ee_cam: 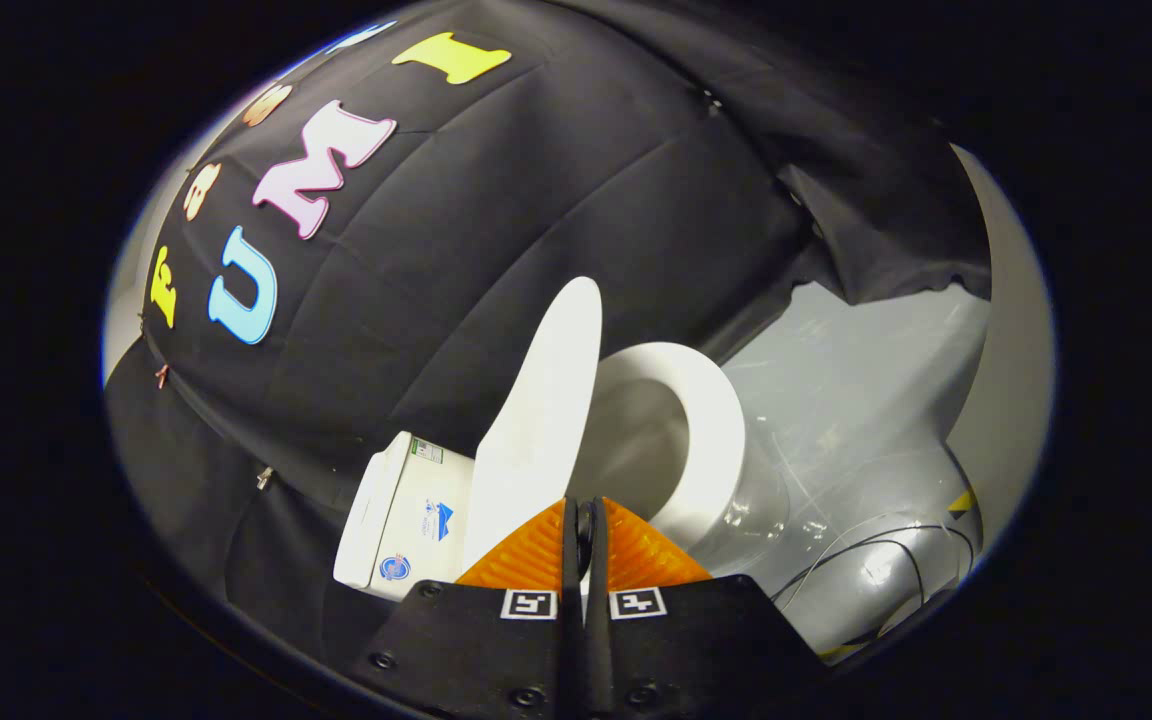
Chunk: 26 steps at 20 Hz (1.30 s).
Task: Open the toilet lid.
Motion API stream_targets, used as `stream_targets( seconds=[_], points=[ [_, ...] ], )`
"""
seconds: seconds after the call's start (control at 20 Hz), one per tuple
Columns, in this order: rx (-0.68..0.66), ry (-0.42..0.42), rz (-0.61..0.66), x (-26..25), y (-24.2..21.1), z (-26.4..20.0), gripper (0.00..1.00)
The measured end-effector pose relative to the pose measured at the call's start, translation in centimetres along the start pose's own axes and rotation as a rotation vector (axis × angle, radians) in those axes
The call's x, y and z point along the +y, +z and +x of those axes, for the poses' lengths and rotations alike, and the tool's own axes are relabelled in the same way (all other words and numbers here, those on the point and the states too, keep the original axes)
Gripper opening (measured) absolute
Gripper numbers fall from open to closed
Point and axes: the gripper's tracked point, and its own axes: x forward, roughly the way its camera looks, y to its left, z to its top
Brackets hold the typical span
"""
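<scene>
The white toilet lid (541, 420) is raised partway, standing at a slant between the seat ring (711, 430) and the tank (401, 525). My gripper (584, 515) is shut, and the lid's near edge runs straight down into the thin slit between the two fingers, so both press on that edge. Beyond the lid the bowl opening shows inside the seat ring. The whole view is rolled, with the tank low to the left of the fingers.
Black booth cloth (496, 220) hangs behind the toilet. A grey glossy floor or wall panel (836, 400) lies beyond the seat, with thin dark cables (876, 560) to the right of the fingers.
</scene>
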Motion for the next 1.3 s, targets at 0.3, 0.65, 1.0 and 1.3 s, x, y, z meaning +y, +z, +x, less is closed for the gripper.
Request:
stream_targets(
  seconds=[0.3, 0.65, 1.0, 1.3],
  points=[
    [-0.044, -0.022, -0.132, 6.0, 1.1, -1.0, 0.05],
    [-0.117, -0.077, -0.306, 12.2, 1.7, -2.4, 0.05],
    [-0.176, -0.125, -0.393, 16.3, 1.6, -2.6, 0.05],
    [-0.227, -0.153, -0.448, 20.4, 0.7, -3.1, 0.05]
  ],
)
